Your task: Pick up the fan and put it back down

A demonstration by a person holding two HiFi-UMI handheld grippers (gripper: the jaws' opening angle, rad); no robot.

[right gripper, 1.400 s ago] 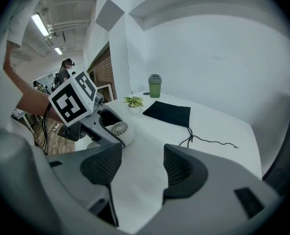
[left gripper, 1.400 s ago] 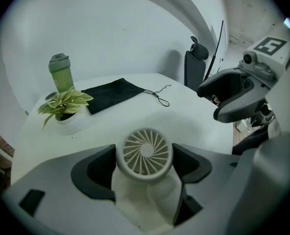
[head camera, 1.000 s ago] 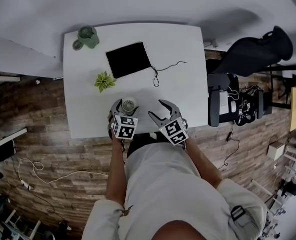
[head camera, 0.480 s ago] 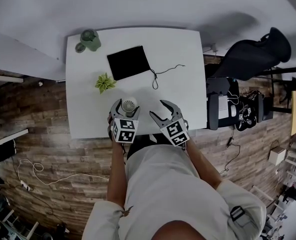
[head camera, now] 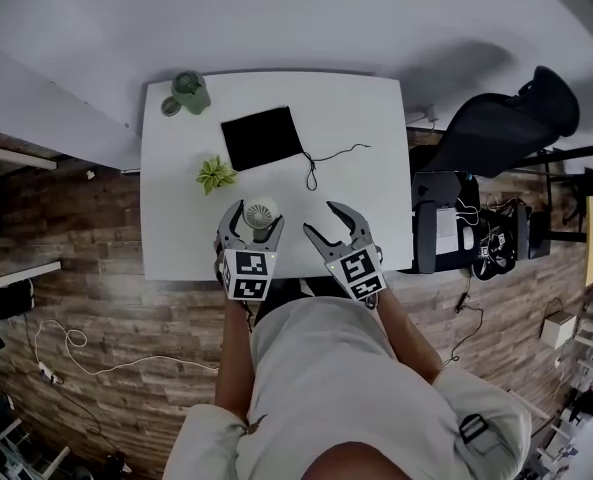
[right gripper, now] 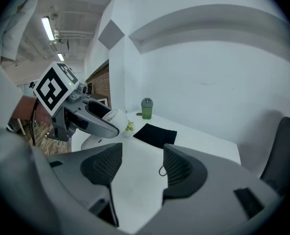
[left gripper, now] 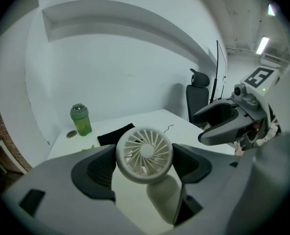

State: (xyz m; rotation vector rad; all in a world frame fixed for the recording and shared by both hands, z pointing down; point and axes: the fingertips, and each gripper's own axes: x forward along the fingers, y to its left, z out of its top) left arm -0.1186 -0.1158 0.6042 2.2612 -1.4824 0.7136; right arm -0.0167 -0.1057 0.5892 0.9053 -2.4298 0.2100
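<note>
Pickup done, put-down pending.
Our left gripper [left gripper: 144,161] clamps the fan [left gripper: 145,153] above the table's [head camera: 356,118] front edge; right gripper [right gripper: 137,168] empty, jaws apart. We've yet to set it down.

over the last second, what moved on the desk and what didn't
The left gripper lifted the fan higher above the table, its fingers shut on it all along. The empty right gripper, fingers apart, rose beside it. The black pouch, green bottle and small plant stayed where they were.
</note>
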